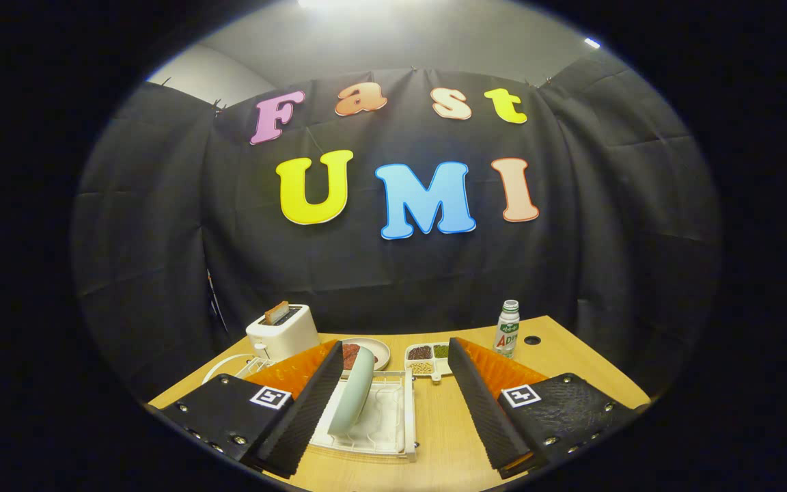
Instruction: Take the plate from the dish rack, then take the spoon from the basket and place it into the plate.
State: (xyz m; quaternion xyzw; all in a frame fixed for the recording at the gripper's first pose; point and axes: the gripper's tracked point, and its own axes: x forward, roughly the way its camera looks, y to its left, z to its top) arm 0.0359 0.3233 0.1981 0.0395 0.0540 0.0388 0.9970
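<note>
In the gripper view the gripper [393, 403] hangs above the pale wooden table [448, 437] with its fingers spread wide and nothing between them, likely lining up on the pale green round plate [352, 400], which stands on edge in the white plastic dish rack [393, 427] beside the left finger. Beyond, at twelve o'clock, a white divided tray [427, 359] holds dark and green grains, a shallow round dish [369, 352] holds something reddish, and a white toaster [283, 331] at eleven o'clock carries a slice of toast. I cannot make out the spoon or its basket.

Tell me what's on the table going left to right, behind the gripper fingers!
Toaster → round plate of food → divided tray of beans → bottle. Nearer, the pale plate stands in the dish rack, between the open gripper fingers.
</note>
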